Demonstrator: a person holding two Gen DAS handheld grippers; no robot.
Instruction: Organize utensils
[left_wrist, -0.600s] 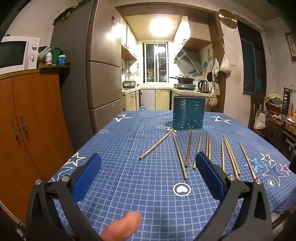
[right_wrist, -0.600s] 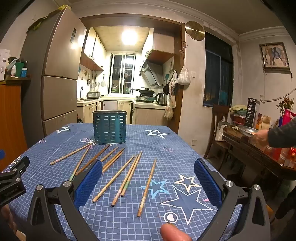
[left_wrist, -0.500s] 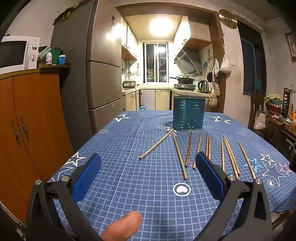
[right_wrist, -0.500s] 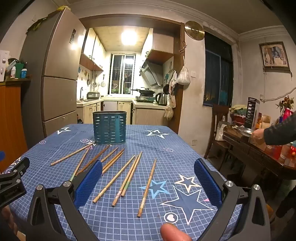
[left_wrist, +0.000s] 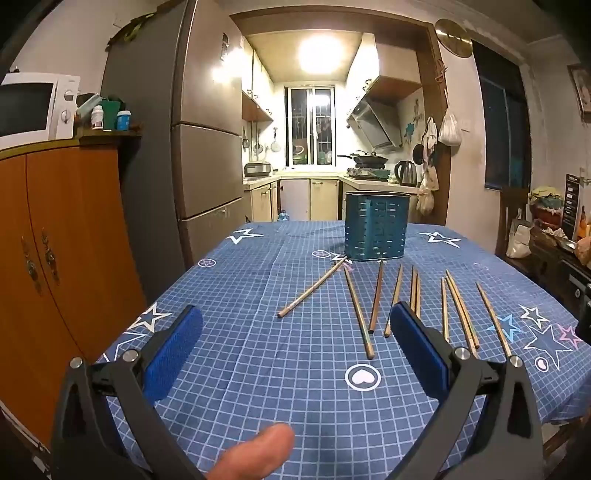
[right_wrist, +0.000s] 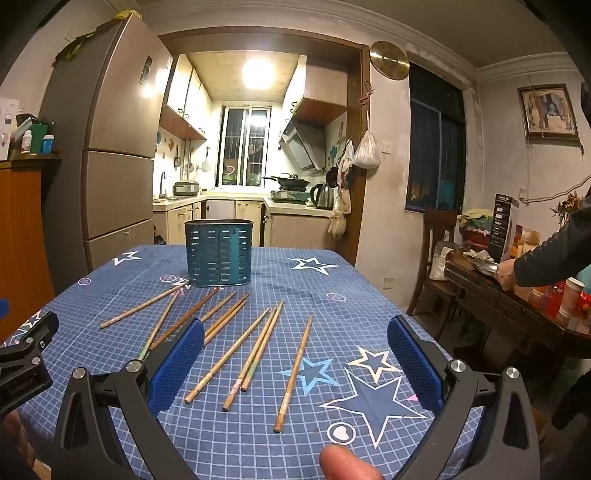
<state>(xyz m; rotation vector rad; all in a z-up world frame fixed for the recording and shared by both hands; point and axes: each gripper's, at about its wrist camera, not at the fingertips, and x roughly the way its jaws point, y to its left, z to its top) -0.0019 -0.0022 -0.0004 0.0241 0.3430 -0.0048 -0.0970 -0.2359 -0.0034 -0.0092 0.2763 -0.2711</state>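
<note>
Several wooden chopsticks (left_wrist: 359, 312) (right_wrist: 229, 353) lie spread across the blue star-patterned tablecloth (left_wrist: 258, 280) (right_wrist: 332, 280). Behind them stands an upright teal slotted utensil holder (left_wrist: 376, 226) (right_wrist: 218, 252). My left gripper (left_wrist: 295, 332) hovers open over the near left part of the table, well short of the chopsticks, with nothing between its blue pads. My right gripper (right_wrist: 295, 343) is open too, above the near ends of the chopsticks and touching none. The tip of the left gripper (right_wrist: 26, 350) shows at the right wrist view's left edge.
An orange cabinet (left_wrist: 55, 240) with a microwave (left_wrist: 33, 103) and a tall fridge (left_wrist: 184, 129) stand left of the table. On the right, a dark sideboard (right_wrist: 517, 306) holds clutter, and a person's sleeve and hand (right_wrist: 535, 266) reach over it. A kitchen lies behind.
Both grippers stay where they were, open. The person's hand over the sideboard on the right has shifted slightly.
</note>
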